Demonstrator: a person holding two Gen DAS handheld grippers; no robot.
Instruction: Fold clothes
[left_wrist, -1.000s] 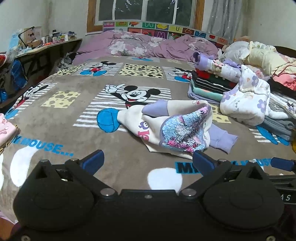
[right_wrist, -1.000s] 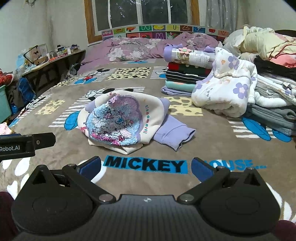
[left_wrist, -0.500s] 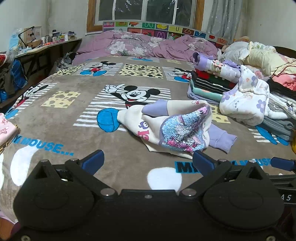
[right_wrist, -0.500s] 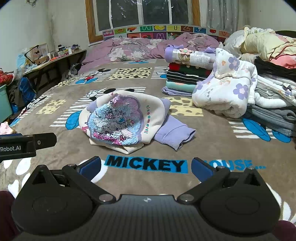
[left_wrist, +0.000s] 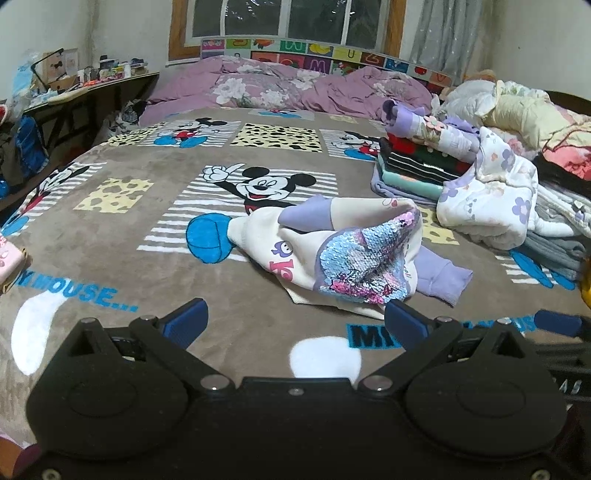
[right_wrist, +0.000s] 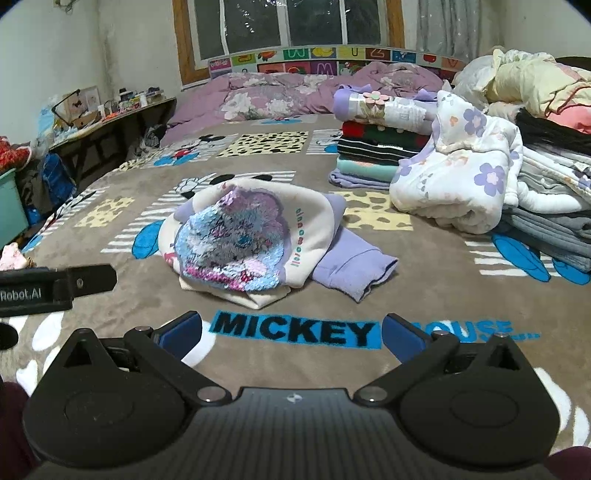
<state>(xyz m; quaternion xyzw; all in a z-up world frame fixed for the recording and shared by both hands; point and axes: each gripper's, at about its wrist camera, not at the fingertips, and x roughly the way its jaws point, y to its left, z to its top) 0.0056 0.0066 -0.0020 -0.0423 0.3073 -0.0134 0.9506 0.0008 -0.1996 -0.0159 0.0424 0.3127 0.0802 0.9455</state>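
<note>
Both grippers, left gripper (left_wrist: 293, 319) and right gripper (right_wrist: 291, 334), hover empty with fingers spread before the crumpled sequined sweatshirt (right_wrist: 251, 236) at 12 o'clock on the bed (right_wrist: 424, 295), where a careless pinch risks bunching layers or dragging its purple sleeve (right_wrist: 354, 266).

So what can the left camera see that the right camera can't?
Only the left camera shows Mickey's whole smiling face on the blanket, plus the right tool's blue tip. Only the right camera shows the word MICKEY in full and a teal bin. Both show the sequin sweatshirt, the folded stack and the flowery white jacket.
</note>
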